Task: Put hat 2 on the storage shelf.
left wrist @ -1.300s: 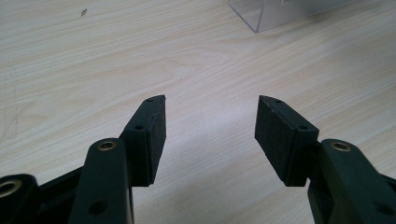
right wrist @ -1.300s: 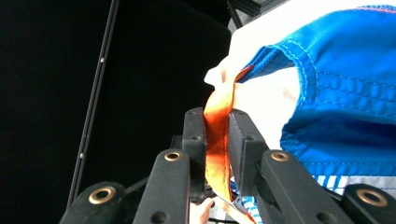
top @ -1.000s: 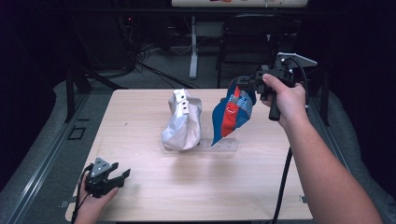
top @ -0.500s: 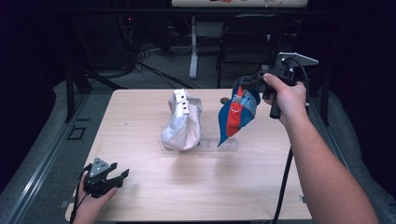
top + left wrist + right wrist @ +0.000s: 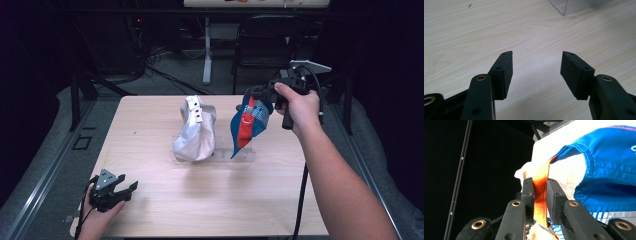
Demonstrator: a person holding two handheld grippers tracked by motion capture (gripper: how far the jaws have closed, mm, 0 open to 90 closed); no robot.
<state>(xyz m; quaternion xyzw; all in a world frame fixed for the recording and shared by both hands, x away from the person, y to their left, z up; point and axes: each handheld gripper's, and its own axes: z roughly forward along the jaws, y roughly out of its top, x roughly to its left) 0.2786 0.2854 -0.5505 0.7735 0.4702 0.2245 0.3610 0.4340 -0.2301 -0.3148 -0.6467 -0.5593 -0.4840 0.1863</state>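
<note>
A blue bag with a red front panel (image 5: pixel 247 122) hangs over the table's right middle. My right gripper (image 5: pixel 253 95) holds it from above. In the right gripper view the gripper (image 5: pixel 540 181) is shut on the bag's orange strap (image 5: pixel 540 195), with the blue fabric (image 5: pixel 609 170) to the right. A crumpled silver-grey bag (image 5: pixel 195 131) stands at the table's centre, to the left of the blue one. My left gripper (image 5: pixel 127 192) rests open at the near left corner. Nothing lies between its fingers (image 5: pixel 536 56), only bare wood.
A clear plastic plate (image 5: pixel 242 156) lies under the two bags; one corner of the plate (image 5: pixel 571 6) is seen ahead of the left gripper. The wooden table (image 5: pixel 150 120) has dark floor around it. A chair (image 5: pixel 270 45) and cables stand behind it.
The hanging blue bag has swung a little and turned narrower under the right gripper. The left gripper has not moved.
</note>
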